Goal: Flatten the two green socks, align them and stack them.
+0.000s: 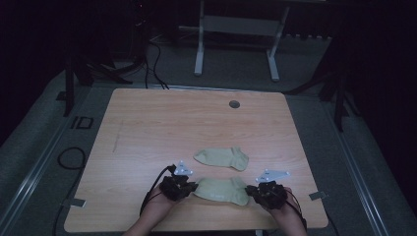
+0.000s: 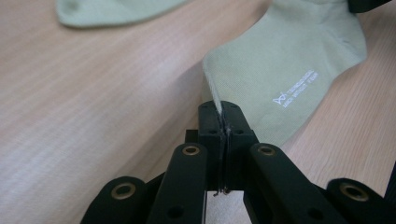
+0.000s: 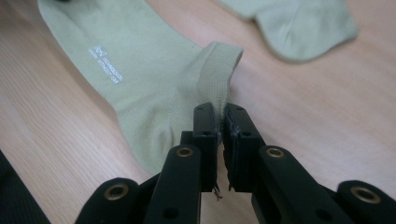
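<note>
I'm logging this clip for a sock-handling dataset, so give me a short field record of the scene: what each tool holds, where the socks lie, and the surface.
surface: wooden table
near sock: pale green, flat near the table's front edge, white print on it
far sock: same colour, lying apart, farther from the person
left tool: shut on the near sock's left end, edge of the fabric pinched
right tool: shut on the near sock's cuff at its right end
lift: near sock mostly on the table, pinched edges raised
</note>
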